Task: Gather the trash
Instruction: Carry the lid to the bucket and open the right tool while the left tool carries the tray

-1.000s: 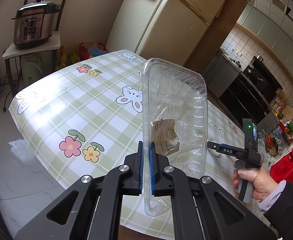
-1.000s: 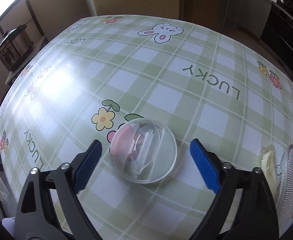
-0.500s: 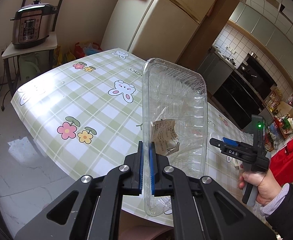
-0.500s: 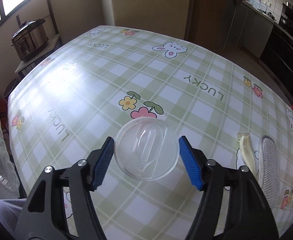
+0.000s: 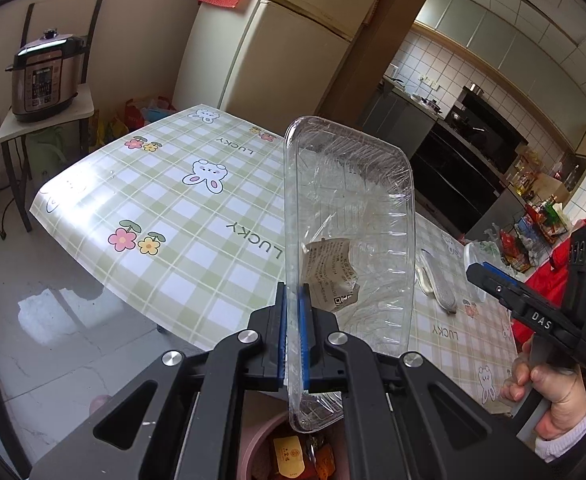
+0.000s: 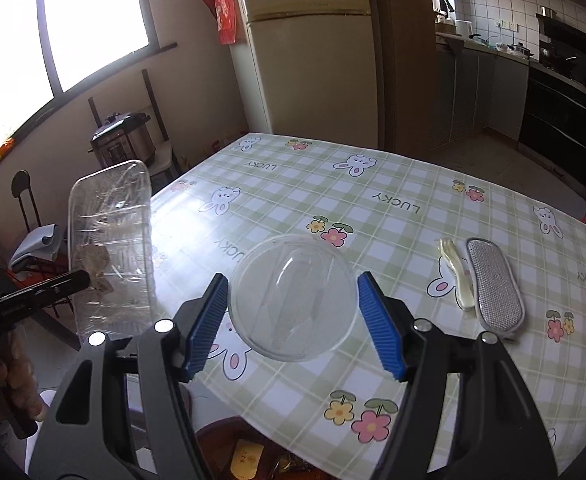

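We note the left gripper [image 5: 292,334], jaws clamped on the upright clear tray [image 5: 349,248], directly above the bin [image 5: 289,454]; right gripper [image 6: 293,326] jaws pinch the dome lid [image 6: 291,314].

- Both grippers now off the table [image 6: 433,216], over the pink bin [image 5: 265,444].
- Right gripper [image 6: 293,320] pads now pinch the clear dome lid [image 6: 291,298], lifted clear.

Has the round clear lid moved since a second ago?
Yes. The lid, held in the right gripper, was lifted off the tablecloth and drawn back over the bin.
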A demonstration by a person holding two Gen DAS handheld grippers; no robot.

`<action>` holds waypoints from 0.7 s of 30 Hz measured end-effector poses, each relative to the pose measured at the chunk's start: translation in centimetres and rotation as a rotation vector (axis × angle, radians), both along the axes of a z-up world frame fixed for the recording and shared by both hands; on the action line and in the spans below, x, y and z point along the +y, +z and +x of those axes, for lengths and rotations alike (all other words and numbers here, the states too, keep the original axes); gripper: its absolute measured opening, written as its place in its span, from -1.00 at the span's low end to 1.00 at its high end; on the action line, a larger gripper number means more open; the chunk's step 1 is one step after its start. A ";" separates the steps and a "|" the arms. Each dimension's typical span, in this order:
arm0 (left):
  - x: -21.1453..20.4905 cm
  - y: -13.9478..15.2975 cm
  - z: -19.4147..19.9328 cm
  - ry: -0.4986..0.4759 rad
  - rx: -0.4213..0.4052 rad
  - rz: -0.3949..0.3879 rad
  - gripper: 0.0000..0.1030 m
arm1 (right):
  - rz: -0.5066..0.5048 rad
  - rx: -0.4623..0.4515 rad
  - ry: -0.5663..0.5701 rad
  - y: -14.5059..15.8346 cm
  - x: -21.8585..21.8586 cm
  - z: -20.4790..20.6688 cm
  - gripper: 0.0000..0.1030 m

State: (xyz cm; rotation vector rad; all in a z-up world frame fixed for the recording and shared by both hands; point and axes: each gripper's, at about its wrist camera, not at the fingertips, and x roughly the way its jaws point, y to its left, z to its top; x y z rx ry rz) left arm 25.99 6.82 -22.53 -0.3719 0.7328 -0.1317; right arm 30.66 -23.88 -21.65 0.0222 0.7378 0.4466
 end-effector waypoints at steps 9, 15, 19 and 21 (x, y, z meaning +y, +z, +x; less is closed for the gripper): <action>-1.4 2.7 -6.2 -0.023 -0.046 0.008 -0.89 | -0.015 -0.089 0.017 3.2 -0.6 -10.7 0.30; -2.0 3.2 -9.6 -0.041 -0.061 0.018 -0.89 | 0.000 -0.080 0.010 3.0 -1.1 -15.1 0.30; -1.7 3.1 -11.1 -0.033 -0.062 0.014 -0.89 | 0.003 -0.067 0.003 2.6 -1.1 -16.7 0.30; -1.6 3.1 -11.6 -0.029 -0.065 0.016 -0.89 | -0.001 -0.062 0.004 2.3 -0.9 -17.2 0.30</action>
